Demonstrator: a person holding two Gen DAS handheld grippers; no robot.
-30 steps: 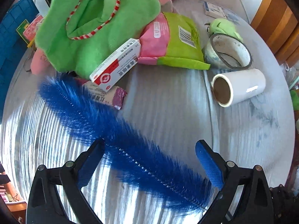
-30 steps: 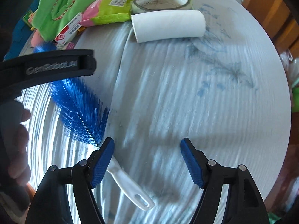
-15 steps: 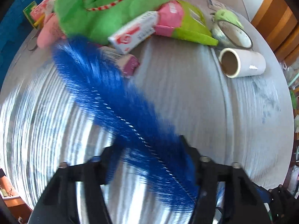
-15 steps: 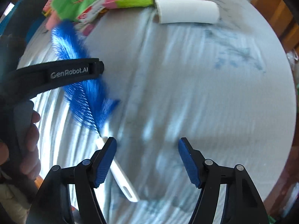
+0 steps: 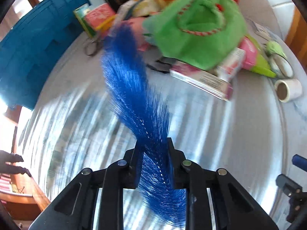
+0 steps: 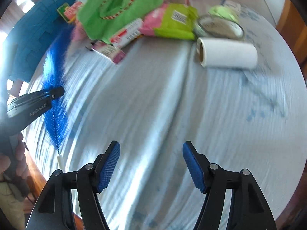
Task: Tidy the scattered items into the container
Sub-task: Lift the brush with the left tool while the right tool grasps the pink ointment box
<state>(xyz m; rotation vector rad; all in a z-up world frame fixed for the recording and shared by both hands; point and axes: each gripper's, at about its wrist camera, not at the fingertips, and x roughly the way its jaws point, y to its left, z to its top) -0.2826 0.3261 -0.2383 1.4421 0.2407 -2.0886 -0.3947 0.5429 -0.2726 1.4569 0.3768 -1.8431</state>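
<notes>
Blue brush [image 5: 134, 88] between closing left gripper [image 5: 152, 145] pads; right gripper [image 6: 151, 153] spread above bare tablecloth [image 6: 172, 105]

A round table [image 6: 172, 115] under a pale striped cloth, sunlit, with wooden furniture [image 5: 299, 30] beyond.

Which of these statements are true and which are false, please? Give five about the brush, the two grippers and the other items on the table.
1. The left gripper has the blue brush between its closing jaws. True.
2. The right gripper holds the white roll. False: its jaws are open and empty; the roll lies on the cloth.
3. The brush has a white handle. True.
4. The green plush item lies inside the blue container. False: it lies on the table beside it.
5. The white roll stands upright. False: it lies on its side.
</notes>
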